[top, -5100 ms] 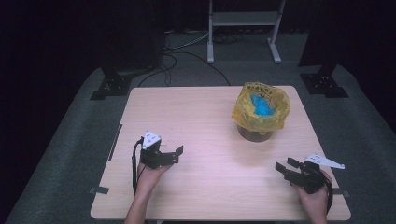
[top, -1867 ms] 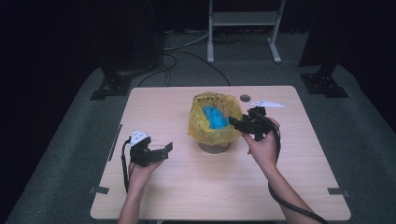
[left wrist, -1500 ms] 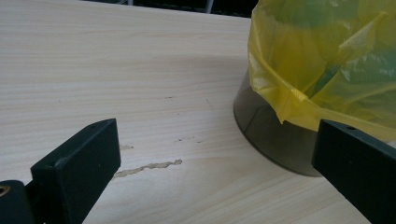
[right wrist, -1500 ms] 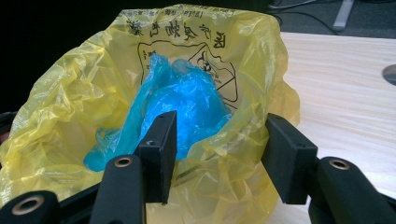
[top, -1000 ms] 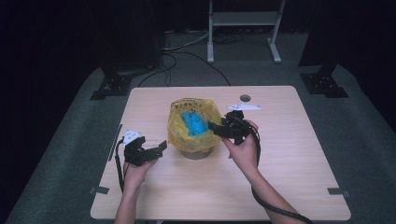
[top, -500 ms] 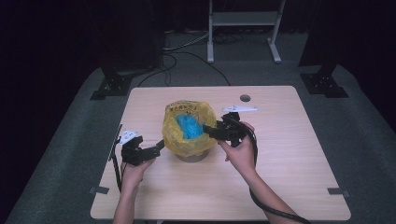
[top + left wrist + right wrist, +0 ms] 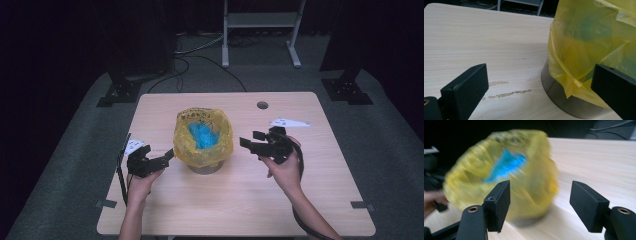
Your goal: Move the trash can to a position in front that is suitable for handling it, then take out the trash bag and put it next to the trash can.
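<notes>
A grey round bin lined with a yellow plastic bag stands left of the table's middle, with something blue inside. My left gripper rests just left of the bin, jaws open. In the left gripper view the bag's hem hangs close to the right-hand jaw of the left gripper without being pinched. My right gripper hovers a short way right of the bag. Its jaws have just been opening and nothing is between them; in the right gripper view they frame the blurred bag.
The wooden table has a small round hole near its far edge. Pale stains mark the wood by the bin's base. Black stand feet and a metal frame stand on the floor beyond.
The bin with its bag slid leftward across the table, held by the right gripper. That gripper has let go of the bag and drawn back to the right. The left gripper stayed put.
</notes>
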### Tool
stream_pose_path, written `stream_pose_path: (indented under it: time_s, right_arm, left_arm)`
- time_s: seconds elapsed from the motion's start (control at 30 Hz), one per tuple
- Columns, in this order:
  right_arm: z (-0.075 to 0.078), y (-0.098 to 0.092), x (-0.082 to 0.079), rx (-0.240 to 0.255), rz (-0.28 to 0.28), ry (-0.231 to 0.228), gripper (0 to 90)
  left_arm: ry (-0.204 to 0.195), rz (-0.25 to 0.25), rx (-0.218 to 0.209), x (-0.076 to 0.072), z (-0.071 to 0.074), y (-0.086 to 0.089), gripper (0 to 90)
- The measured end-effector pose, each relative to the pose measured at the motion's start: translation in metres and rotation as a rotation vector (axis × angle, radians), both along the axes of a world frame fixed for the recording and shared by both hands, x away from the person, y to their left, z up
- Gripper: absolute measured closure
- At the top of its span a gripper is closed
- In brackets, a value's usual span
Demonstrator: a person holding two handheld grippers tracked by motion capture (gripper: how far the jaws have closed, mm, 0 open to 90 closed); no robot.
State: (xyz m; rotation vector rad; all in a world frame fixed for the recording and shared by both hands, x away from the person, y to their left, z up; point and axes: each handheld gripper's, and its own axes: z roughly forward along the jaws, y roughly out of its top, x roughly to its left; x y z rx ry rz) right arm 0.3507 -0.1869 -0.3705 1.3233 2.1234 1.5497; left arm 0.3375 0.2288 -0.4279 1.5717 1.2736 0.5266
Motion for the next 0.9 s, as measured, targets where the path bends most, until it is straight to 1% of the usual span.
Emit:
stream_pose_path:
  time_s: [0.03, 0.07, 0.1, 0.13, 0.2, 0.3, 0.37, 0.5, 0.63, 0.77, 0.9]
  right_arm:
    - [-0.011, -0.015, -0.003, -0.011, -0.014, 0.011, 31.8]
    - [-0.011, -0.015, -0.003, -0.011, -0.014, 0.011, 31.8]
    - [-0.022, -0.028, -0.005, -0.008, -0.032, 0.033, 31.8]
    - [-0.022, -0.028, -0.005, -0.008, -0.032, 0.033, 31.8]
    - [-0.032, -0.039, -0.007, -0.006, -0.046, 0.056, 31.8]
    - [-0.044, -0.048, -0.010, -0.020, -0.065, 0.069, 32.0]
    - [-0.050, -0.052, -0.012, -0.019, -0.072, 0.076, 32.0]
    - [-0.058, -0.060, -0.019, -0.036, -0.081, 0.076, 32.0]
    - [-0.061, -0.063, -0.020, -0.040, -0.085, 0.075, 32.0]
    - [-0.065, -0.063, -0.020, -0.055, -0.088, 0.083, 32.1]
    - [-0.069, -0.063, -0.019, -0.069, -0.084, 0.087, 32.1]
  left_arm:
    - [0.001, 0.003, -0.001, 0.000, 0.000, 0.000, 0.0]
    - [0.003, 0.004, -0.002, 0.000, -0.001, 0.001, 0.0]
    - [0.004, 0.005, -0.006, 0.000, -0.001, 0.001, 0.0]
    - [0.005, 0.006, -0.005, -0.001, -0.001, 0.002, 0.0]
    - [0.005, 0.007, -0.003, -0.001, 0.000, 0.003, 0.0]
    - [0.002, 0.011, -0.008, -0.002, 0.001, 0.003, 0.0]
    - [0.005, 0.009, -0.009, -0.002, 0.001, 0.002, 0.0]
    - [0.003, 0.007, -0.017, -0.002, 0.004, 0.003, 0.0]
    - [-0.010, 0.012, -0.027, -0.004, 0.008, 0.007, 0.0]
    - [-0.012, 0.016, -0.046, -0.005, 0.012, 0.011, 0.0]
    - [-0.024, 0.007, -0.054, -0.008, 0.020, 0.011, 0.0]
